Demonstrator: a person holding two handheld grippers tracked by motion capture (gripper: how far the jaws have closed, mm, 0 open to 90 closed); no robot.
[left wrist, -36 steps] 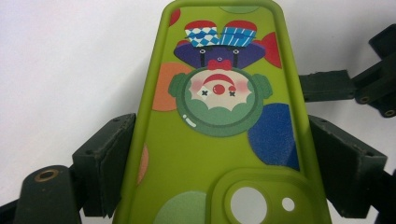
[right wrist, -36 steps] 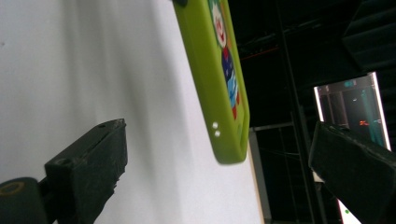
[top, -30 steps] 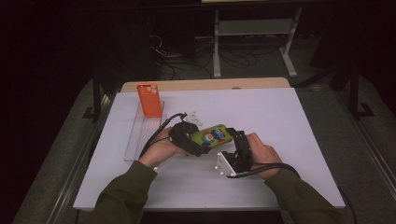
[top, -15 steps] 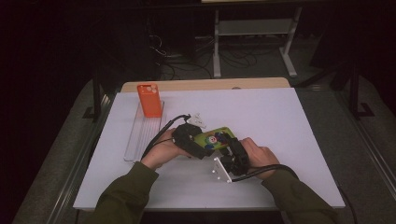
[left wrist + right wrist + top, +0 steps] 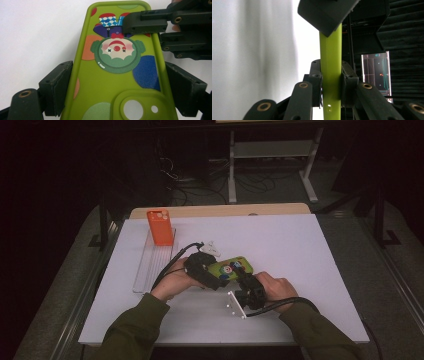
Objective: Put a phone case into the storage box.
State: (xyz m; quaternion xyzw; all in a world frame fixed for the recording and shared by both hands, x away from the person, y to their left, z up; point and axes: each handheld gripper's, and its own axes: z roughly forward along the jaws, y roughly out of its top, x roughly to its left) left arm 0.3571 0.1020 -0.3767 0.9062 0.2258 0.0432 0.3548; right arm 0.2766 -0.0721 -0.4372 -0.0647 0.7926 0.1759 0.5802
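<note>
Phone case: green phone case (image 5: 231,267) with a clown print, held just above the white counter (image 5: 310,250), near the middle and somewhat toward the near edge.
Left gripper: left gripper (image 5: 117,87) pinching the case across its width, one pad on each long side, near the camera cutout; case runs straight out from between the jaws in the left gripper view.
Right gripper: right gripper (image 5: 331,82) clamped on the case's flat faces, seen edge-on in the right gripper view, a pad on each side of the green edge; in the high view, at the case's end nearer the right edge of the counter.
Change: a second ago, right gripper spread and apart from the case, toward the near-right; now up against the case, jaws just closing onto it. Left gripper and case in the same spot as before.
Elsewhere: orange phone case (image 5: 160,226) standing at the far end of a clear tray (image 5: 150,267) toward the far-left corner.
</note>
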